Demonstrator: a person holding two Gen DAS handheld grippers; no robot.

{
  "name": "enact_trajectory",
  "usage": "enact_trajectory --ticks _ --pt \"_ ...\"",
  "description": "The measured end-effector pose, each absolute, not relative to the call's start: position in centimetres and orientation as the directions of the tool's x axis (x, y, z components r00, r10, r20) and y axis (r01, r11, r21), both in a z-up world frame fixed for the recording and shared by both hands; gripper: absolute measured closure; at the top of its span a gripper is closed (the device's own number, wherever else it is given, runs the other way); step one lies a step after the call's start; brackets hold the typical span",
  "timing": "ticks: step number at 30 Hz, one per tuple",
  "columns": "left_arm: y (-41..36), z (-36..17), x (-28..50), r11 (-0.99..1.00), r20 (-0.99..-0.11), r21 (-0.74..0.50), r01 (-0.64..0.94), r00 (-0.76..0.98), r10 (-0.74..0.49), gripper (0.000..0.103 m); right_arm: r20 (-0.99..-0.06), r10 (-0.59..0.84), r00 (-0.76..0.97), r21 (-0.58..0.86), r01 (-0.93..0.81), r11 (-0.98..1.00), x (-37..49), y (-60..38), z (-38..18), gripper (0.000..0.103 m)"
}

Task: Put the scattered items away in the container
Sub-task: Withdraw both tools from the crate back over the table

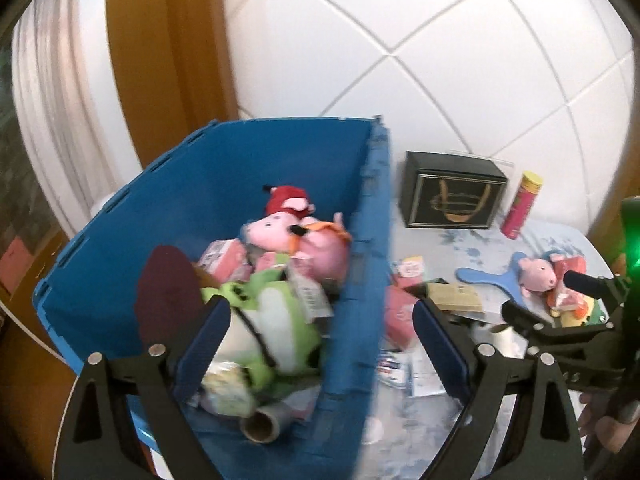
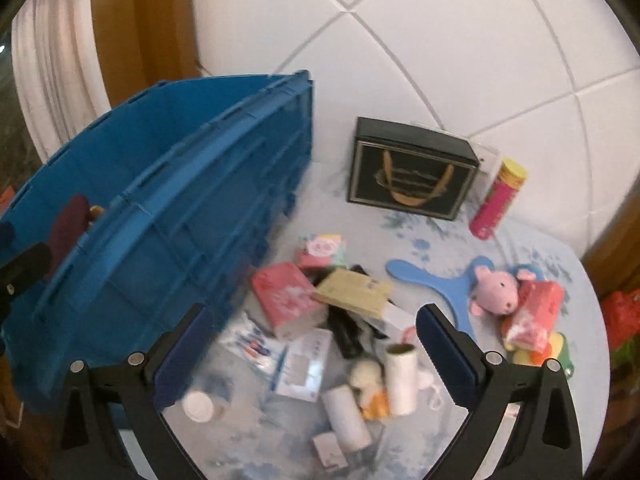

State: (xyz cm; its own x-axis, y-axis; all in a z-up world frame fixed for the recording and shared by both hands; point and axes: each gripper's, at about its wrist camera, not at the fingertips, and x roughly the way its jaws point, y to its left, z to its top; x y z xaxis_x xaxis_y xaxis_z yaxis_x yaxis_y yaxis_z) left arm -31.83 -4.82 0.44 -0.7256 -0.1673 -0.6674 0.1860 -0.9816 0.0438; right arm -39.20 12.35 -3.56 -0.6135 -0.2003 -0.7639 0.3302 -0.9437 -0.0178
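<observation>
A blue crate (image 1: 224,184) holds pink pig plushes (image 1: 320,248), a green and white plush (image 1: 276,320) and a cardboard tube (image 1: 262,426). My left gripper (image 1: 320,344) is open and empty, straddling the crate's right wall. My right gripper (image 2: 308,348) is open and empty above a heap on the table: a red tissue pack (image 2: 286,300), a tan box (image 2: 354,290), white rolls (image 2: 400,376), a white bottle (image 2: 200,404). The crate's outer wall (image 2: 168,248) is at left. The right gripper also shows in the left wrist view (image 1: 536,320).
A black box with gold print (image 2: 412,172) and a pink tube with yellow cap (image 2: 498,200) stand at the back by the white tiled wall. A blue boomerang toy (image 2: 436,280), a pink pig plush (image 2: 496,290) and a red pack (image 2: 534,316) lie at right.
</observation>
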Motion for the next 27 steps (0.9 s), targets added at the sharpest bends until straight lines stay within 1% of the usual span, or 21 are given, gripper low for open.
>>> enact_trajectory --ticks 7,12,17,27 --pt "0.9 -0.8 -31.5 -0.991 -0.675 0.047 0.127 -0.727 -0.125 0.01 -0.777 -0.177 -0.605 -0.013 0.296 -0.955 -37.9 17.2 -5.2 0.0" --pt "4.6 -3.1 -31.3 -0.993 -0.706 0.052 0.102 -0.699 -0.109 0.01 -0.801 -0.151 -0.579 -0.001 0.254 -0.967 -37.0 21.4 -7.8 0.0" --pt "7.6 -6.9 -31.5 -0.995 -0.76 0.046 0.093 -0.643 -0.095 0.01 -0.835 -0.133 -0.534 0.029 0.199 -0.98 -36.3 26.1 -11.3 0.0" --pt "12.4 -15.9 -31.7 -0.995 -0.852 0.062 0.079 -0.515 -0.094 0.01 -0.886 -0.066 -0.458 0.035 0.075 -0.997 -34.5 34.9 -17.4 0.0"
